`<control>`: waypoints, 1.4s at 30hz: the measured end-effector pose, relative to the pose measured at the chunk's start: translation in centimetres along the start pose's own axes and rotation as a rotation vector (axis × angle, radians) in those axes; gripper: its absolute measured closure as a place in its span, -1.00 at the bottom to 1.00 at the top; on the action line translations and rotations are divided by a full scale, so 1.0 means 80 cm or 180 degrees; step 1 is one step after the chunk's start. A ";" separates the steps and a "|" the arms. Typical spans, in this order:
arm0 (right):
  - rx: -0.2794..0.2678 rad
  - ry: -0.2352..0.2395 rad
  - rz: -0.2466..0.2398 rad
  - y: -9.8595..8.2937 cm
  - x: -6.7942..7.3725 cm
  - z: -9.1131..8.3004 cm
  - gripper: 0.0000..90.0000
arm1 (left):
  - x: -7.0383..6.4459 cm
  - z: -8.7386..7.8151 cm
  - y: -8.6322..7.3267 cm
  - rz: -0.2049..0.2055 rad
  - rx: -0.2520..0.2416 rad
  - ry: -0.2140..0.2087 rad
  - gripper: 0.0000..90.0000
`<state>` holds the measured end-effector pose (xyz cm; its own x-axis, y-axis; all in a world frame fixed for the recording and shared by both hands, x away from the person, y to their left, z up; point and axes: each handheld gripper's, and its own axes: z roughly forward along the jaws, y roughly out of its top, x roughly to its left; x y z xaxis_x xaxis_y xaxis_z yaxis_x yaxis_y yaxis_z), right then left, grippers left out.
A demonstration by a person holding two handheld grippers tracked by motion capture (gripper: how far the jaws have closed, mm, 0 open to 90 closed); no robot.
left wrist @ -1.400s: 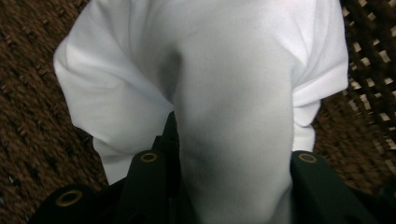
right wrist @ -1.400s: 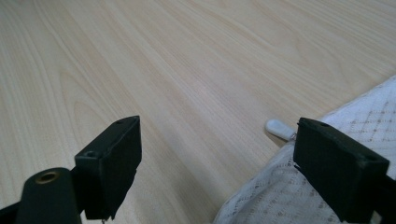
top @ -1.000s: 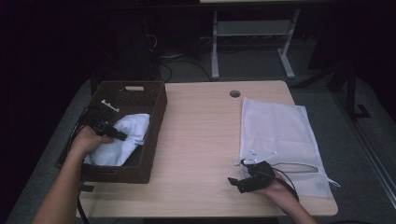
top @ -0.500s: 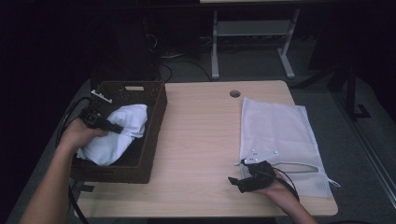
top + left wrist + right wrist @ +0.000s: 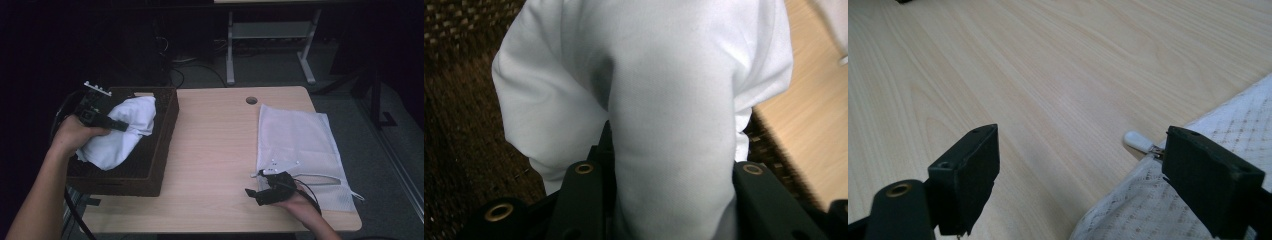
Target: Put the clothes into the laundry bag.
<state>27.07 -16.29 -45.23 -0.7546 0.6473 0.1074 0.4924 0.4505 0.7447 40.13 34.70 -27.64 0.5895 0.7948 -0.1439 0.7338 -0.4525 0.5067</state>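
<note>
left claw (image 5: 120,126) clamps white cloth (image 5: 122,132) above basket (image 5: 162,150). right claw (image 5: 1078,175) gapes wide at mesh bag (image 5: 300,142). risk: trailing cloth snags basket rim, slips free.

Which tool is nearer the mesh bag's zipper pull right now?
Right. The right tool sits open by the zipper pull on the mesh bag; the left tool grips white cloth over the basket.

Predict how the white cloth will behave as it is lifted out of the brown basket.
The white cloth is probably floppy: it bulges and folds around the left hand-held gripper. It seems light, lifted by a single pinch. Its hanging end may drag on the basket rim.
</note>
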 end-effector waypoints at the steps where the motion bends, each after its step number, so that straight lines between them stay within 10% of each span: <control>1: -0.0001 -0.0002 0.0012 0.000 -0.001 0.000 -0.66 | -0.004 -0.004 0.003 0.0007 -0.0019 -0.0006 0.40; 19: -0.0048 -0.0007 0.0039 0.001 -0.004 -0.005 -0.66 | -0.084 -0.027 0.054 0.0319 -0.0316 -0.0339 0.41; 42: -0.0135 -0.0030 0.0035 0.004 -0.009 -0.016 -0.66 | -0.196 0.040 0.096 0.0691 -0.0270 -0.0601 0.41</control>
<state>27.20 -17.39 -44.25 -0.7451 0.6579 0.1098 0.4817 0.4170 0.7707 37.58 17.46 -24.20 0.7878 0.5903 -0.1760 0.5576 -0.5619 0.6111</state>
